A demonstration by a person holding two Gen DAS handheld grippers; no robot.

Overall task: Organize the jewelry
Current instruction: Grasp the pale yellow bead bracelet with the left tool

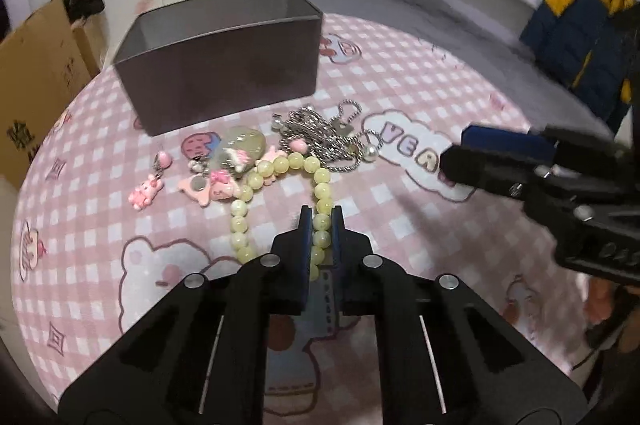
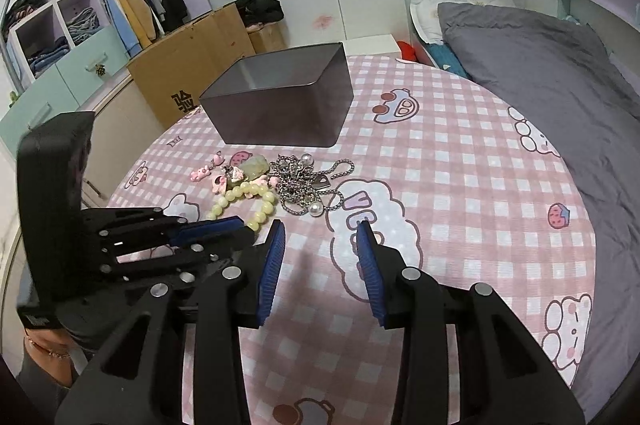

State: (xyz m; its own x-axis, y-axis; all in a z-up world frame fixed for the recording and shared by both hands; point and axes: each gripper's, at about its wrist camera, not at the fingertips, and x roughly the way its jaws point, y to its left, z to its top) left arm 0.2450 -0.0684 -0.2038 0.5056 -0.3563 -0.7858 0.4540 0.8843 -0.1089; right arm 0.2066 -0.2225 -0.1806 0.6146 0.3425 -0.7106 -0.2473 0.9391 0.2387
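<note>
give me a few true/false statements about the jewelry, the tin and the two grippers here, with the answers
1. The left gripper is shut on the yellow-green bead bracelet. True.
2. The right gripper grips the silver chain. False: its jaws are open over bare cloth, and the chain lies farther off, untouched.
3. The grey tin stands beyond the jewelry pile with its top open. True.
4. The pink charms are already inside the tin. False: they lie on the checked cloth beside the bracelet.
5. The bracelet lies apart from all other jewelry. False: its far end touches the pink charms and the chain.
</note>
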